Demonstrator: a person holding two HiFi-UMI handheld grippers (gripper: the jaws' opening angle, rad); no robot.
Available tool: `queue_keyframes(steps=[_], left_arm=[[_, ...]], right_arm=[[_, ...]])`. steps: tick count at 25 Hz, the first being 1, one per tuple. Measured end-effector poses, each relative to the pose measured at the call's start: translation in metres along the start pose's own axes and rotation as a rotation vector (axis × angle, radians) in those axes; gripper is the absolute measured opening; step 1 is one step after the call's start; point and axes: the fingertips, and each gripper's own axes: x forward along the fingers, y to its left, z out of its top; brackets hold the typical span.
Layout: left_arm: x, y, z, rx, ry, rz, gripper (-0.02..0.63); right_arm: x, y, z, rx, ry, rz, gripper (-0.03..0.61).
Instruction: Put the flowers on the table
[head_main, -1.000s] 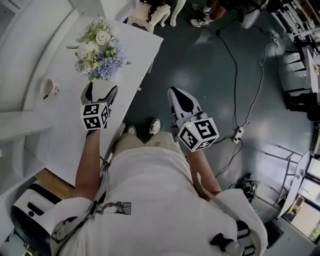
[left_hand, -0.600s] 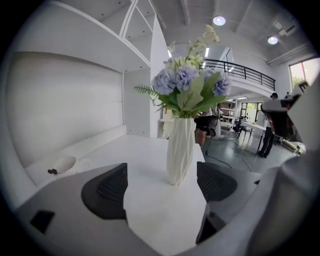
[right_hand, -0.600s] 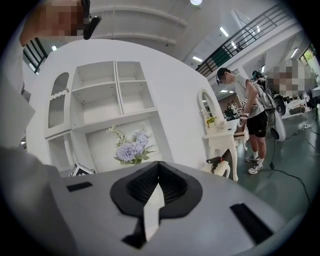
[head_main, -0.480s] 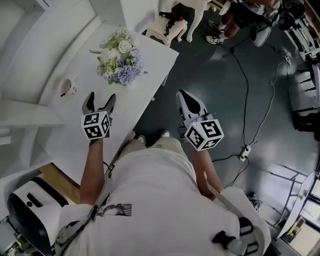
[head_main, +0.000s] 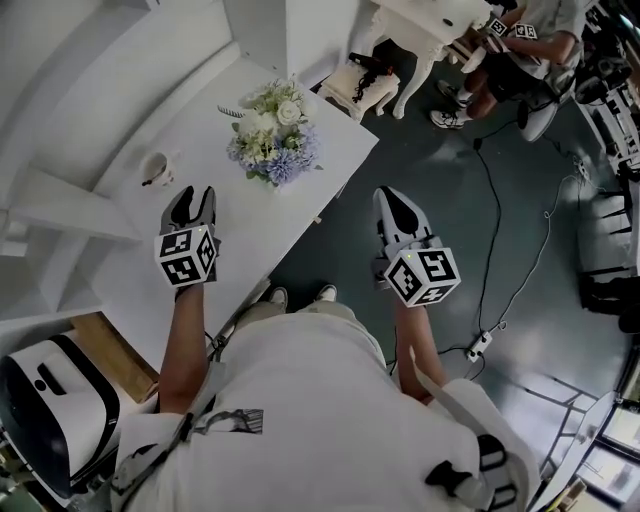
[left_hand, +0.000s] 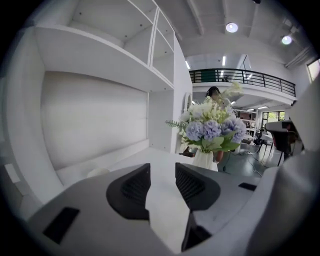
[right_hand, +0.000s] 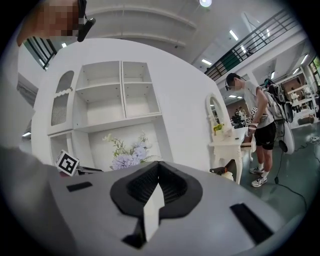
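Quick count: one bunch of flowers, one white vase under it, one cup, one white table, and two hand-held grippers, each with one marker cube.

The flowers are white and lilac-blue with green leaves. They stand upright in the vase on the table, close to its far right corner as the head view shows it. The cup is on the same table, left of the flowers and apart from them.

The left gripper hangs over the tabletop on the near side of the flowers, pointing roughly at them but well short, touching nothing. Its jaws have just been closing. There's a narrow gap between the ribbed pads, and the only thing showing through it is bare tabletop, so it's holding nothing.

The right gripper is off to the right of the flowers, past the table edge and over the dark floor. Its jaws are pressed right together, pads meeting, nothing pinched in there.

Also around: one other person further right of the flowers and beyond them, by a small white dressing table. In the right gripper view the flowers sit in front of a white shelf unit.
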Motion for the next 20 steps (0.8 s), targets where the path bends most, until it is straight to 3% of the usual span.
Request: queue_keyframes(steps=[6,11,20], left_arm=[[-0.033,0.023,0.047,0.006,-0.13,0.068,0.04],[-0.061,0.038,0.081,-0.001,-0.232,0.1,0.015],[-0.101,0.052,0.111,0.021,-0.324,0.108,0.014]], right_arm=[[0.012,0.017,0.015,-0.03,-0.012,0.071,0.009],[0.017,0.021,0.028,-0.058,-0.026,0.064,0.009],[0.016,0.02,0.043,-0.05,-0.062,0.038,0.009]])
